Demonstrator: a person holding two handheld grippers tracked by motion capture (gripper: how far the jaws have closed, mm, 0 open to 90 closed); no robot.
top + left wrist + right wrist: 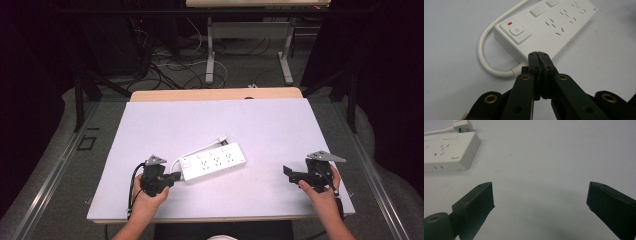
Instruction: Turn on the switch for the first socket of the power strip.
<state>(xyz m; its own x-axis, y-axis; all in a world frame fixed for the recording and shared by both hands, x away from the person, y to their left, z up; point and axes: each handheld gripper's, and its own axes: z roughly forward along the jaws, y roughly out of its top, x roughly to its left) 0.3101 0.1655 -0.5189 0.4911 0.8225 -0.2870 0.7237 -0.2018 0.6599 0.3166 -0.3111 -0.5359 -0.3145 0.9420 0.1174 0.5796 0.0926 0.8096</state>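
Strip: the white power strip (214, 161) lies on the surface (270, 130), left of centre, near the front edge.
Long axis: runs from near-left, the switch (516, 31) end, to far-right.
Left gripper (172, 178): jaws clenched together on nothing, tips just in front of the strip's near end, below the switch; I cannot tell whether they touch the casing.
Right gripper (286, 171): jaws released and wide apart, well to the right of the strip, pointing left toward its far end.
Nearer hand: the left one, by far.
Cord (484, 47): loops out of the switch end, just left of the left jaws.
Hidden: the spot where tips meet the strip is covered by the jaws; the plug (461, 125) is cut off in the right gripper view.
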